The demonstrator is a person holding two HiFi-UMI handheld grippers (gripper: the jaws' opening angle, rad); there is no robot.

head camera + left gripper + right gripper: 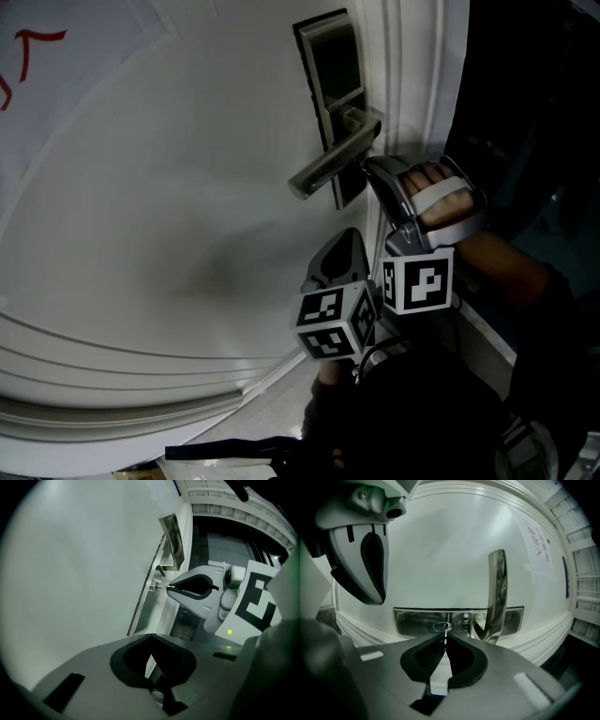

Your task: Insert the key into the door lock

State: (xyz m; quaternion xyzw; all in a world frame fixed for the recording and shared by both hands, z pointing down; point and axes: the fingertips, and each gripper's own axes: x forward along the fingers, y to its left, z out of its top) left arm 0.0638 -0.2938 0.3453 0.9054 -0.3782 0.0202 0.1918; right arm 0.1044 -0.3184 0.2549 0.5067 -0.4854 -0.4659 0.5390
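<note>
Because the key (446, 633) must go in straight, I am pinching it with my right gripper (445, 639) at the lock (440, 627); my empty left gripper (151, 656) is hanging closed.

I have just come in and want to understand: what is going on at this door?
A person works at a white door with a gripper in each hand. The right gripper is shut on a small key and holds its tip at the keyhole in the metal lock plate, beside the lever handle. I cannot tell how far the key is in. The left gripper is shut, holds nothing, and hangs nearby, apart from the lock.
</note>
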